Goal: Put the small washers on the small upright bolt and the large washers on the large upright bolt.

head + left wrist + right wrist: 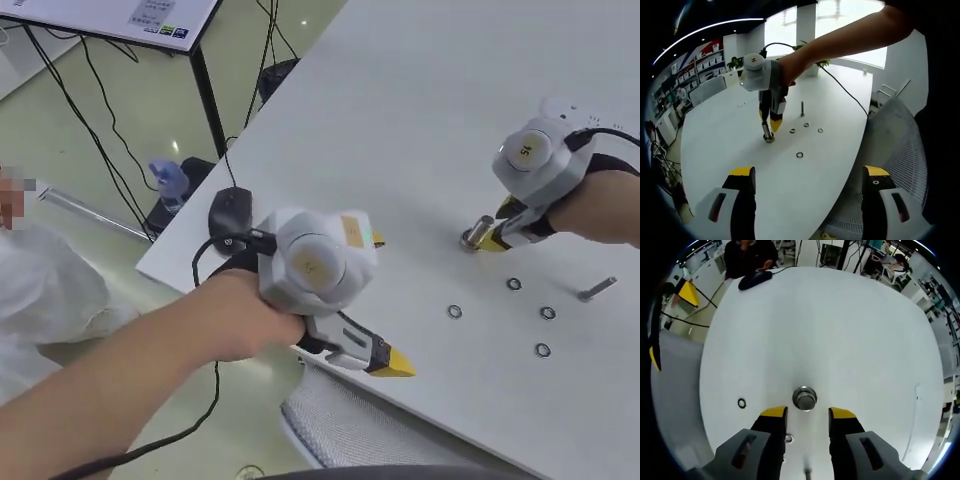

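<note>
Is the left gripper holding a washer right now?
No, the left gripper stands wide open in its own view, with nothing between its jaws.

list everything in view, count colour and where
table: one, white
large bolt: one, silver, upright on table
small bolt: one, silver, upright beyond washers
washers: four, dark rings, loose near the bolts
black device: one, cabled, near table edge
bottle: one, blue, on floor
mesh chair: one, grey, by table's near edge
left gripper: white, yellow tips, open, over near edge
right gripper: white, yellow tips, open, at large bolt
</note>
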`<state>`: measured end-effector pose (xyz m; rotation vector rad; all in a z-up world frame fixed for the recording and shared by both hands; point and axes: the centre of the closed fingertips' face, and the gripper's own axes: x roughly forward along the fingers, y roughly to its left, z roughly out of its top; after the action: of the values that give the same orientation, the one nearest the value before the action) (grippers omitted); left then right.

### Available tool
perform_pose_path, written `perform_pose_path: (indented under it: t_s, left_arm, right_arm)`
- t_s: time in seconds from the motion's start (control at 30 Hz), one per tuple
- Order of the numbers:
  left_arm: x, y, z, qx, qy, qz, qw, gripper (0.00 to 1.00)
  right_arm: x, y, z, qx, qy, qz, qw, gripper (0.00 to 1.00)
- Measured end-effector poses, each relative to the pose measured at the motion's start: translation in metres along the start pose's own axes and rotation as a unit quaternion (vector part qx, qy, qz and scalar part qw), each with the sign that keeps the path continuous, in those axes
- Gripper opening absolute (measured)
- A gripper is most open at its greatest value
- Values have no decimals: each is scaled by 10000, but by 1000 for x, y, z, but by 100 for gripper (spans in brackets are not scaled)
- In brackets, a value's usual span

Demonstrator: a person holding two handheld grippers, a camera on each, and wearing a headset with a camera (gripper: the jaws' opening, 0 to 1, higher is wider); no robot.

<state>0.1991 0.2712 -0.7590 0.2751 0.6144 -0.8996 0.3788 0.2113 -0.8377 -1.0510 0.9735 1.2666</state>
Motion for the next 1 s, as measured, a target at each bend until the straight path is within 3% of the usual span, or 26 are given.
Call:
perform_pose_path:
  t_s: [0.47,1.0]
  left_arm:
    - [-1,-1,1,-25,5,16,10000,88]
    - [0,-1,2,8,33,12,10000,88]
  right_arm:
    - [-11,8,-29,133,58,12,9999,35]
    - [-6,21,-50,140,49,97,9998,33]
